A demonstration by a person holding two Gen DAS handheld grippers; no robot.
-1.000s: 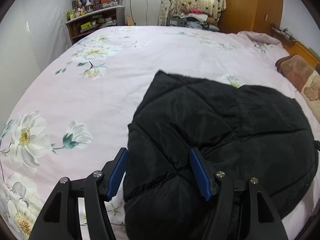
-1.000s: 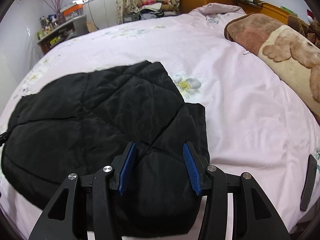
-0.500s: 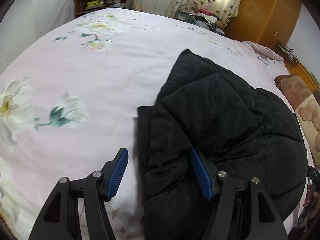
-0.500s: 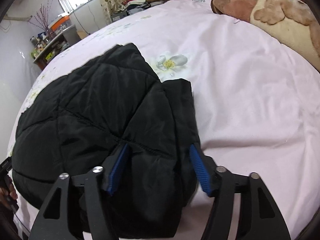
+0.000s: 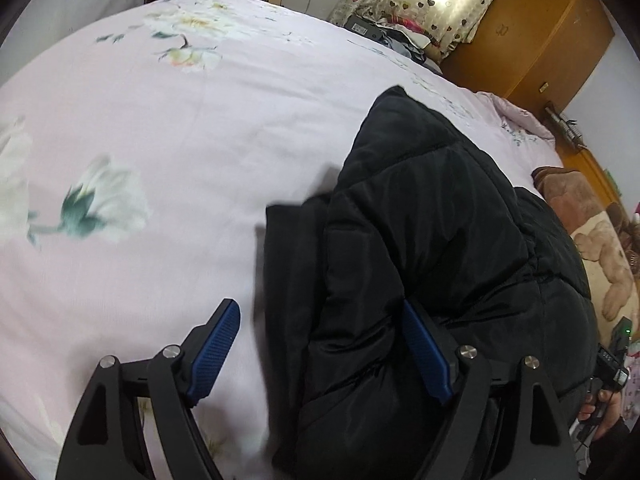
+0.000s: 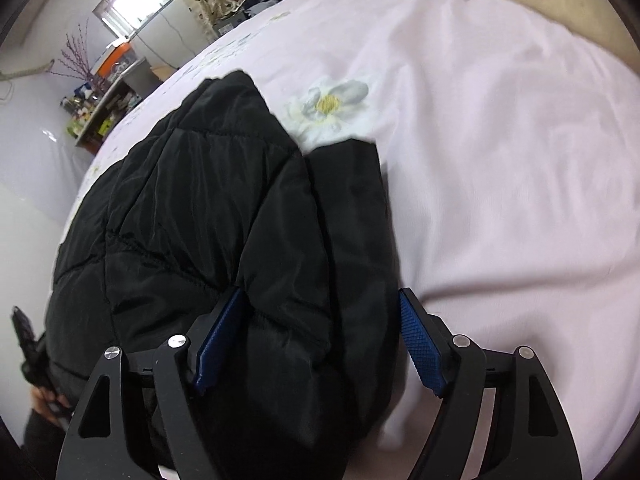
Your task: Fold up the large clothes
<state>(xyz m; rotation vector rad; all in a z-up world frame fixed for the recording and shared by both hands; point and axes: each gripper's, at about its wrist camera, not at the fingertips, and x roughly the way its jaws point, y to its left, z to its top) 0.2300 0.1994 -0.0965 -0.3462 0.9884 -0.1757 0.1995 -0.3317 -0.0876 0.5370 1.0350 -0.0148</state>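
Lying folded on the pink floral bedspread [image 5: 168,152], the black quilted jacket [image 5: 432,240] occupies the near side of the bed. The left gripper [image 5: 320,348] straddles its left edge and the right gripper [image 6: 320,336] its right edge; both sets of jaws have just been opening and stand released, with padding between them.

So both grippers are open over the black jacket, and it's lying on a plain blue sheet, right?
Not quite: the sheet is pale pink with a flower print, as the left wrist view shows. The rest holds: left gripper and right gripper stand open over the black jacket.
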